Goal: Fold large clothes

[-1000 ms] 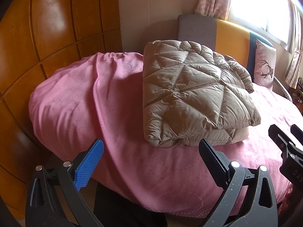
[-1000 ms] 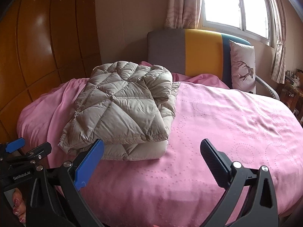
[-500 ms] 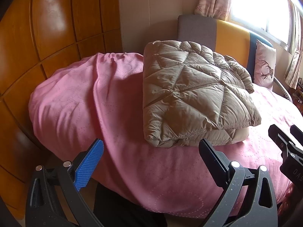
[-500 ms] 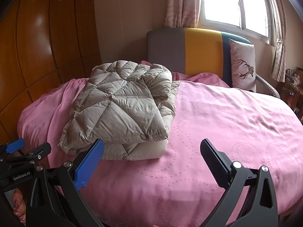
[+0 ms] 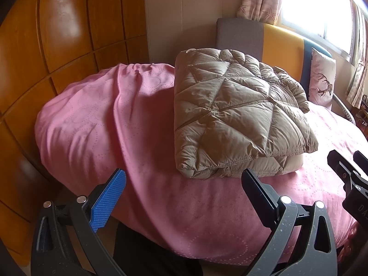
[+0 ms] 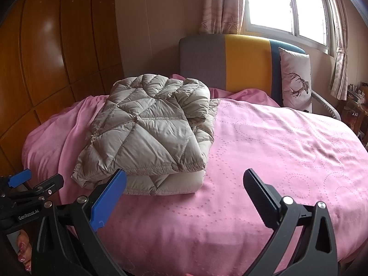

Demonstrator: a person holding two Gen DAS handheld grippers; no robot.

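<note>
Folded quilted jacket [image 6: 147, 135] on pink bedspread [image 6: 276, 151]; both tools agape, empty.

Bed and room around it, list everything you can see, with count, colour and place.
Jacket: one, beige quilted, folded, on the bed's left side.
Bedspread: one, pink, covering the bed.
Headboard: one, grey, yellow and blue, at the far end.
Pillow: one, white with deer print, against the headboard's right end.
Wardrobe: one, brown wood, left of the bed.
Window: one, bright, above the headboard.
Curtains: patterned beige, at both window sides.
Left tool: open, empty, short of the jacket.
Right tool: open, empty, over the bedspread.
</note>
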